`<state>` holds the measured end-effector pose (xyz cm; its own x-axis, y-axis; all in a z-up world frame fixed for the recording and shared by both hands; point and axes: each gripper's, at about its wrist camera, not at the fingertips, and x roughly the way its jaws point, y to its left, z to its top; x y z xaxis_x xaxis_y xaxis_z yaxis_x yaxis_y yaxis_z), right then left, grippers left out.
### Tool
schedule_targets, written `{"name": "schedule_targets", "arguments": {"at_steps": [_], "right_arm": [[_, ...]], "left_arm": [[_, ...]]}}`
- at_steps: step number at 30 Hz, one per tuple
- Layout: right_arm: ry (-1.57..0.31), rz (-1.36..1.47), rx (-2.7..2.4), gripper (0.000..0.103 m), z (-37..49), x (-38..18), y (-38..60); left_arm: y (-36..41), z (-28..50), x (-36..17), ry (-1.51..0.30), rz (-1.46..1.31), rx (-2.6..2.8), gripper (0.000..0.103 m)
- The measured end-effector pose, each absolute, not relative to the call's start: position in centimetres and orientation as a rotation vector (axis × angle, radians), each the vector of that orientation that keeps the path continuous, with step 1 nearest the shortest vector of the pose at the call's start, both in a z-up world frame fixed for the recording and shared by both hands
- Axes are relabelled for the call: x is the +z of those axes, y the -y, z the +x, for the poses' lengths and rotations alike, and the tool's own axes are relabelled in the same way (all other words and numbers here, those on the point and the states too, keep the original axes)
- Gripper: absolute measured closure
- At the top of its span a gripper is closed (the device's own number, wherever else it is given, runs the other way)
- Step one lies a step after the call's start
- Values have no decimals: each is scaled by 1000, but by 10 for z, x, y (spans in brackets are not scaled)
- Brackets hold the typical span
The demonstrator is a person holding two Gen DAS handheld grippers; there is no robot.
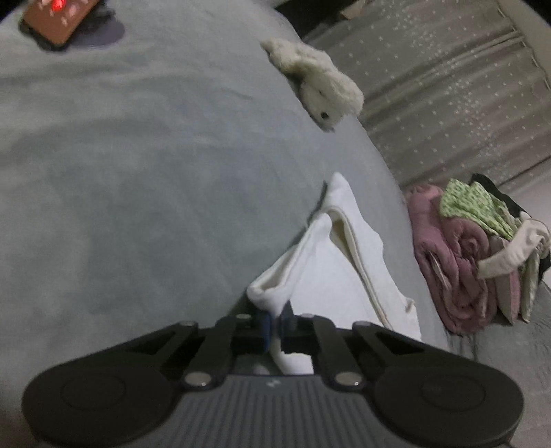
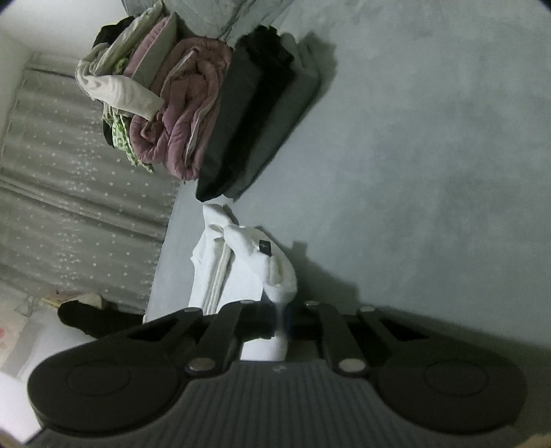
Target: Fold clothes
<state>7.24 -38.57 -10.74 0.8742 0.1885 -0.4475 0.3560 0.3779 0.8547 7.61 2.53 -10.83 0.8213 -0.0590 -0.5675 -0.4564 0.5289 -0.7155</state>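
**Ana:** Two grippers, and both are pinching the same white garment (image 1: 327,268). On the left wrist view, the left gripper (image 1: 275,327) has its jaws pressed together on a rolled hem of the cloth, right at the blue pads.

**Ben:** Same on the other side. The right gripper (image 2: 280,320) has its jaws closed on a bunched fold of the white garment (image 2: 241,268), which carries a small dark label (image 2: 264,247) near its top.

**Ana:** Where does the garment lie?

**Ben:** On the grey-blue bedspread (image 2: 430,155), close to the bed's edge, with the star-dotted curtain (image 2: 69,193) beyond. Just past it stands a stack of folded dark clothes (image 2: 255,113), and touching that, a pile with a mauve quilted piece (image 2: 186,113), a green-patterned piece and a cream one.

**Ana:** I see that pile (image 1: 475,255) too, beside the bed's edge. Further up the bedspread (image 1: 137,172) sits a cream fluffy thing (image 1: 320,79), maybe a plush toy; it is too blurred to be sure. At the far corner lies a brown item with red marks (image 1: 58,17), also blurred.

**Ben:** A dark object (image 2: 86,318) lies low at the left in my view; I cannot tell what it is.
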Motion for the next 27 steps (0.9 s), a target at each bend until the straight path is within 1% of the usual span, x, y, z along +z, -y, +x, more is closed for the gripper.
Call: {"name": "schedule_targets", "arguments": {"at_steps": [5,15,22,27], "right_arm": [[-515,1214,-125,97,67,-95,379],[-550,1250,-128,97,37,-81,372],[-564,1223,-104,97,2,-71,370],[-581,1221,-104,97,-23,-79,369]], "left_arm": [[-31,68,-90,-558,-948,272,99],[-56,41,-74,-619,-992,264,99],[-64,-3,-75,-660,-980,221,99],[-73,-32,-79,-684,-987,176,99]]}}
